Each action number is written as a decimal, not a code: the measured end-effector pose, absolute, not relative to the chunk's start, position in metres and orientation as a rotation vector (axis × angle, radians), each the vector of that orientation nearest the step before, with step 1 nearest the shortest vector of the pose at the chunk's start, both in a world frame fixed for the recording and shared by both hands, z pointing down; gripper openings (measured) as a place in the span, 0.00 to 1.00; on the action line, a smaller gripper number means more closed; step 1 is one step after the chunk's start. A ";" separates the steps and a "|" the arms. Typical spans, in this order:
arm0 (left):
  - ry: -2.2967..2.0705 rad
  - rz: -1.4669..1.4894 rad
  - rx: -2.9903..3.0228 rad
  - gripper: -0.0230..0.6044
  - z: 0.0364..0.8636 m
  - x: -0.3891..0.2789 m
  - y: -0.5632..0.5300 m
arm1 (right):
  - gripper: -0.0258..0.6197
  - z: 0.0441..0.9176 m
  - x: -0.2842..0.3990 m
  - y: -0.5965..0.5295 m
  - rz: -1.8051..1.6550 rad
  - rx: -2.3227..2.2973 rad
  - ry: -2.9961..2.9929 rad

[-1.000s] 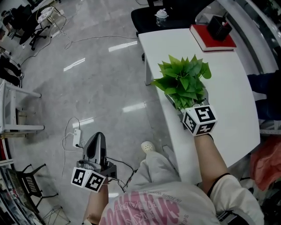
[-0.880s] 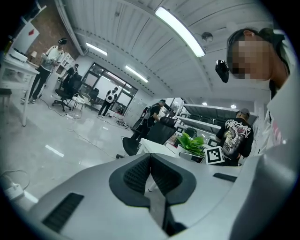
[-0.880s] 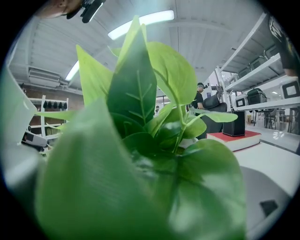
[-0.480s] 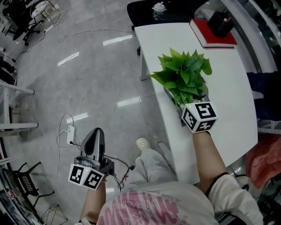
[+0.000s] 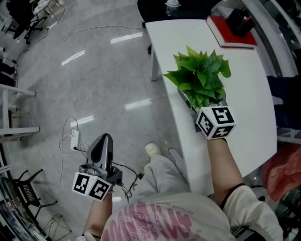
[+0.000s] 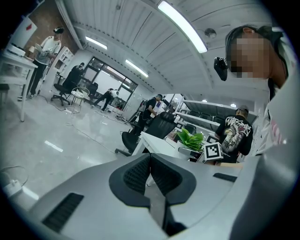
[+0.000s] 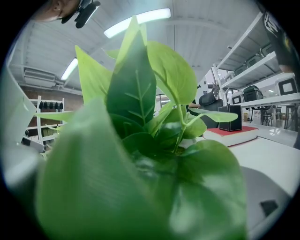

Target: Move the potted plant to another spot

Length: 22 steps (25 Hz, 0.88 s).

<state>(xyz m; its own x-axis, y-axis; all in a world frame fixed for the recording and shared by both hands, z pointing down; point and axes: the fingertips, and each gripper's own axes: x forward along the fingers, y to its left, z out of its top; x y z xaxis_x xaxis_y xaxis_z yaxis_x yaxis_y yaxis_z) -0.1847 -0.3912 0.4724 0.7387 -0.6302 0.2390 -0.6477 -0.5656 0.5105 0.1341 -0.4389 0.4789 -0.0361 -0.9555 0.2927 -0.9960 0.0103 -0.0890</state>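
Note:
The potted plant (image 5: 200,77), a bunch of bright green leaves, stands near the left edge of the white table (image 5: 244,94). My right gripper (image 5: 207,106) reaches in under the leaves from the near side, and its marker cube (image 5: 215,121) shows just behind them. In the right gripper view the plant's leaves (image 7: 154,140) fill the picture and hide the jaws. My left gripper (image 5: 104,141) hangs over the floor at the lower left, shut and holding nothing. The left gripper view shows its jaws pressed together (image 6: 150,173) and the plant (image 6: 190,139) far off.
A red book (image 5: 233,33) with a black box (image 5: 242,23) on it lies at the table's far end. A black office chair (image 5: 157,9) stands beyond the table. A power strip with cables (image 5: 74,139) lies on the grey floor. People work in the background.
The view has shifted slightly. The right gripper stays against the plant, and the left gripper stays low over the floor.

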 end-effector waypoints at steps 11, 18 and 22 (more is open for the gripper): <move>-0.963 0.032 2.336 0.08 0.472 -0.188 -0.388 | 0.86 0.479 0.132 -0.440 0.420 2.076 -2.120; -0.967 0.019 2.326 0.08 0.473 -0.187 -0.387 | 0.86 0.482 0.132 -0.441 0.431 2.076 -2.119; -0.965 0.020 2.321 0.08 0.474 -0.190 -0.384 | 0.86 0.480 0.131 -0.441 0.431 2.085 -2.120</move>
<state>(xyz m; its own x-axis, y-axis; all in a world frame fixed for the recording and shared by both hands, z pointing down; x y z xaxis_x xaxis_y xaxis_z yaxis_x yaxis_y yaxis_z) -0.1902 -0.3843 0.4743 0.7331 -0.6366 0.2393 -0.6462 -0.5423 0.5370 0.1308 -0.4406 0.4800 -0.0319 -0.9552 0.2942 -0.9943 0.0003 -0.1068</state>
